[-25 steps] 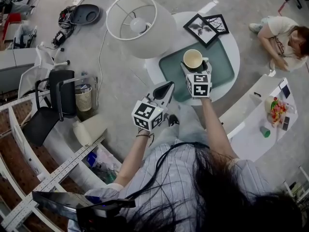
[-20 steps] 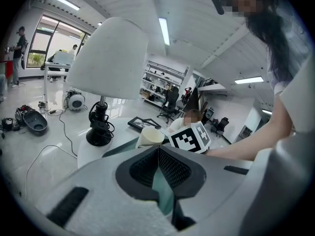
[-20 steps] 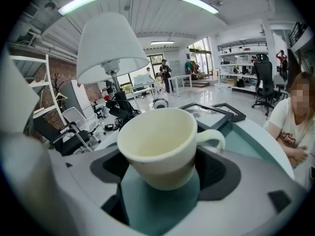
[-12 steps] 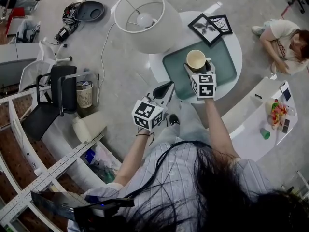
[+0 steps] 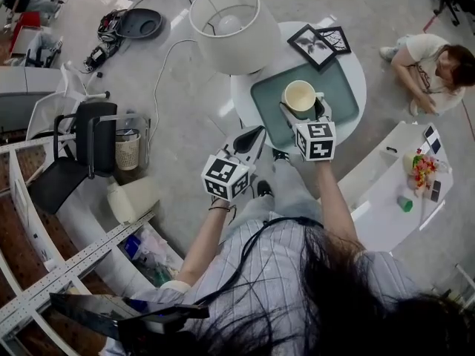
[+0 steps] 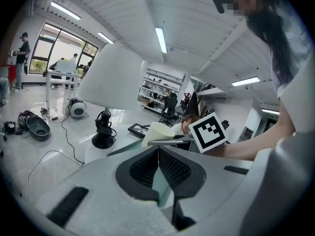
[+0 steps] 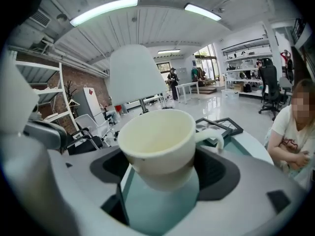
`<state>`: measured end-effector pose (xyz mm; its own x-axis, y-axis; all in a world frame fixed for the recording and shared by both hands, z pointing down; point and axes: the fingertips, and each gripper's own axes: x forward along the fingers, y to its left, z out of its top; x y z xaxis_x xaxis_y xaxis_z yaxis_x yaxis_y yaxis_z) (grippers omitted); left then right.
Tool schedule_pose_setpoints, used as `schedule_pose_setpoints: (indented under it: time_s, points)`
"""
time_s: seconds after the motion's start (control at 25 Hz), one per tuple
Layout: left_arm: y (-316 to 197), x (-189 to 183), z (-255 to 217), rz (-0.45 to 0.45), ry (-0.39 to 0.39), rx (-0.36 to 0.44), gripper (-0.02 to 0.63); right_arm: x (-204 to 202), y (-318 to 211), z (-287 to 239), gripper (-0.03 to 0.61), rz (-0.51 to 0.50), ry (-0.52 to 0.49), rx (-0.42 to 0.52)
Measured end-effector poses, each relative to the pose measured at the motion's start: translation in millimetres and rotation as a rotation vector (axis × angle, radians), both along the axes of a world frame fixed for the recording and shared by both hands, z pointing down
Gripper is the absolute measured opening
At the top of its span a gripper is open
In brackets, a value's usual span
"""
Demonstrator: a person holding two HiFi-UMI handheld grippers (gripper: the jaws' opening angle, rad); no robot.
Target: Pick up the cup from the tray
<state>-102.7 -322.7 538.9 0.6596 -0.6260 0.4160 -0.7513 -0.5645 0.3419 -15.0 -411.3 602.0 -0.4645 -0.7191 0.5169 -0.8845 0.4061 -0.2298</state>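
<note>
A cream cup [image 5: 300, 95] with a handle sits between the jaws of my right gripper [image 5: 303, 108], which is shut on it over the teal tray [image 5: 338, 99]. In the right gripper view the cup [image 7: 160, 146] leans slightly, and its base seems just clear of the tray [image 7: 157, 208] below. My right gripper [image 7: 160, 173] clamps the cup's lower body from both sides. Short of the table's near edge, my left gripper [image 5: 249, 138] is shut and holds nothing. The left gripper view shows its jaws [image 6: 158, 166] meeting, with the cup [image 6: 156, 133] beyond them.
The tray lies on a round white table [image 5: 252, 95], with a white-shaded lamp [image 5: 225, 27] at its left and two black picture frames [image 5: 319, 41] behind. A person [image 5: 427, 65] sits on the floor to the right. A white bench [image 5: 386, 191], a chair [image 5: 74, 154] and a bin [image 5: 128, 150] stand nearby.
The head view has shifted a little. My right gripper stays shut on the cup over the tray, and my left gripper keeps its place, shut.
</note>
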Motion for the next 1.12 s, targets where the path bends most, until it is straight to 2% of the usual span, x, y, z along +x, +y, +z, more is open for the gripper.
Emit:
schedule_pose_setpoints:
  time_s: [0.24, 0.88, 1.12]
  points:
    - [27.7, -9.6, -14.1, -0.007, 0.008, 0.045, 0.013, -11.7, 36.9, -34.4, 0.394, -0.011, -0.044, 0.016]
    - [156.3, -66.3, -40.6, -0.025, 0.032, 0.120, 0.013, -63.3, 174.3, -90.0, 0.393, -0.004, -0.119, 0.083]
    - [186.7, -75.6, -41.7, -0.047, 0.074, 0.115, 0.014, -72.2, 207.6, -99.5, 0.394, -0.034, -0.085, 0.089]
